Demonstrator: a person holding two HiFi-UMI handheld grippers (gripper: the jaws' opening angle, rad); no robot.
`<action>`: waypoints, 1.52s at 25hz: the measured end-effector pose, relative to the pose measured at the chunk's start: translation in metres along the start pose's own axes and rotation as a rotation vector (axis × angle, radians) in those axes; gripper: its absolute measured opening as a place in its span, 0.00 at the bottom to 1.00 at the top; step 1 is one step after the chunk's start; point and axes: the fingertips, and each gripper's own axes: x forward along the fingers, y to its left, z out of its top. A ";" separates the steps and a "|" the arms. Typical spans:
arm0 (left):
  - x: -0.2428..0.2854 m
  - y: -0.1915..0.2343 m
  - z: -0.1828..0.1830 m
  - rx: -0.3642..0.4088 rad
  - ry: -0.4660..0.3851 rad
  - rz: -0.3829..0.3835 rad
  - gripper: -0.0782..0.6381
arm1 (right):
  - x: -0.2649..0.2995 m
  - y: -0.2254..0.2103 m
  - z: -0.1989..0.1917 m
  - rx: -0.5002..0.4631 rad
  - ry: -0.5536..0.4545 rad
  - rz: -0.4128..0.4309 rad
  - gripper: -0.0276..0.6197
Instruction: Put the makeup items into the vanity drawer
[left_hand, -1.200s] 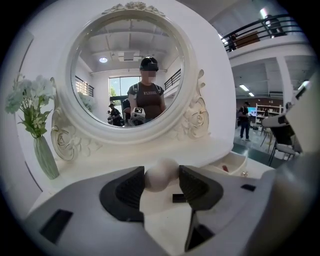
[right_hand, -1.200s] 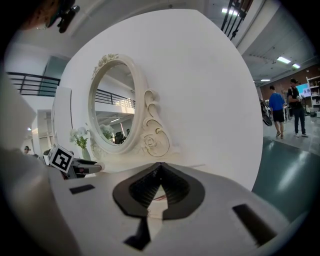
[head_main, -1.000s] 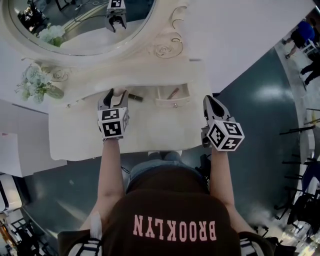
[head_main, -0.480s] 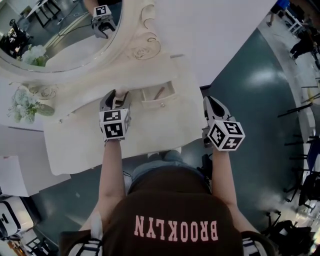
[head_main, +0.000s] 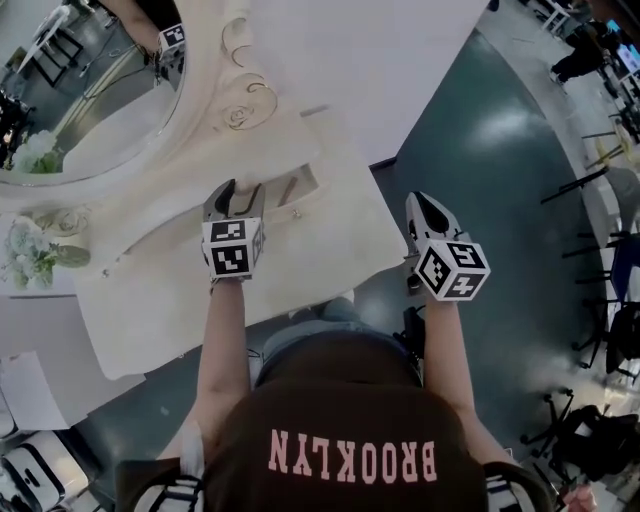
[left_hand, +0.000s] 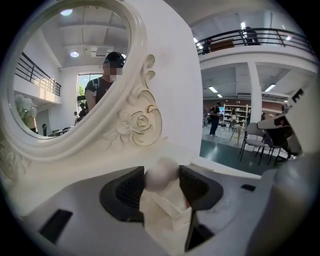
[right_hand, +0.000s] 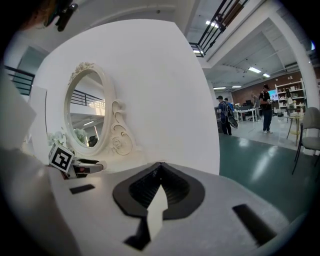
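Left gripper (head_main: 237, 195) clamps a pale round puff (left_hand: 161, 174) above the desk (head_main: 170, 300), just left of the open drawer (head_main: 303, 203). Right gripper (right_hand: 160, 170): jaws pressed together, empty, out over the floor (head_main: 480, 200) off the desk's right edge.

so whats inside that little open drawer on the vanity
One slim dark stick lies in the open drawer, too small to identify. Its left corner is hidden by the left gripper, which grips a pale round puff.
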 end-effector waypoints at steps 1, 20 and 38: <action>0.003 -0.005 0.000 0.004 0.002 -0.011 0.41 | -0.002 -0.004 0.000 0.003 0.000 -0.009 0.04; 0.031 -0.045 -0.012 -0.007 0.069 -0.149 0.47 | -0.006 -0.025 -0.007 0.018 0.027 -0.064 0.04; 0.011 0.022 -0.020 -0.075 0.062 -0.009 0.47 | 0.036 0.013 0.005 -0.014 0.033 0.029 0.04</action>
